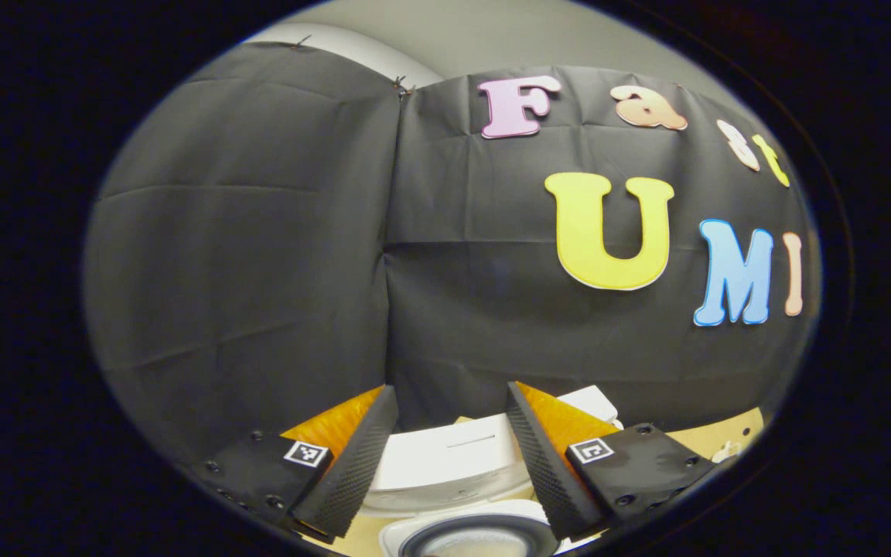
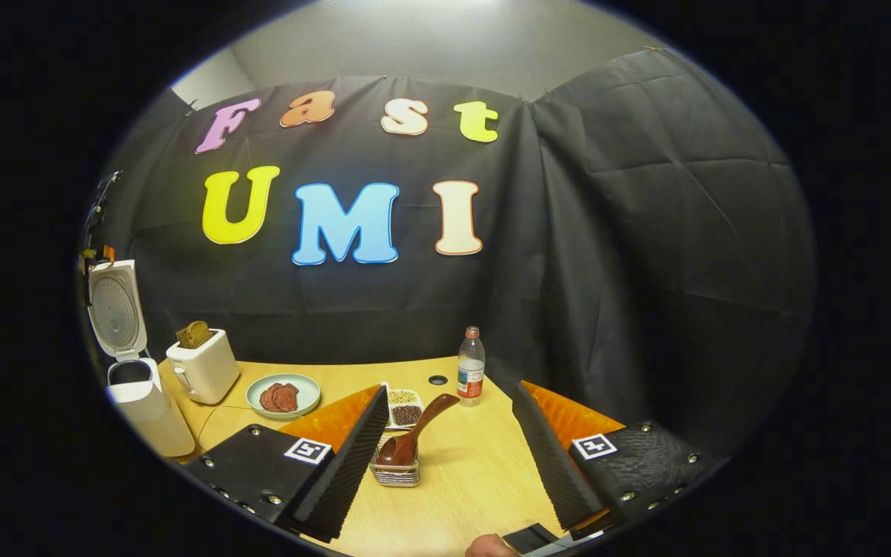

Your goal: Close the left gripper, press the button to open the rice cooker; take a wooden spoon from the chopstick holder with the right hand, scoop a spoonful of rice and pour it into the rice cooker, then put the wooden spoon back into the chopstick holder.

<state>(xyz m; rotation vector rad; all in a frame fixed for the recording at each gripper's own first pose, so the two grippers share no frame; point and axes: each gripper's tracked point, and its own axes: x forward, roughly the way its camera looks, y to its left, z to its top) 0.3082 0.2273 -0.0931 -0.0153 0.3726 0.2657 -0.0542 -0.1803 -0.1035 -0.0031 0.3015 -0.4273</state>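
Note:
In the right gripper view the white rice cooker (image 2: 140,406) stands at the table's far left with its lid (image 2: 114,309) raised. A wooden spoon (image 2: 414,433) leans in a small clear chopstick holder (image 2: 397,472) on the table. My right gripper (image 2: 449,389) is open above and just short of the spoon, which lies between its two fingers without touching them. A small white dish of grains (image 2: 405,408) sits behind the holder. My left gripper (image 1: 452,388) hangs open over the rice cooker (image 1: 445,464), whose dark pot opening (image 1: 476,541) shows below.
A white toaster (image 2: 202,365) holding bread stands beside the cooker. A pale plate (image 2: 302,383) with dark red slices and a plastic bottle (image 2: 471,365) stand farther back. Light wooden tabletop (image 2: 476,472) runs to the black cloth wall. A bit of a hand (image 2: 488,548) shows at the bottom.

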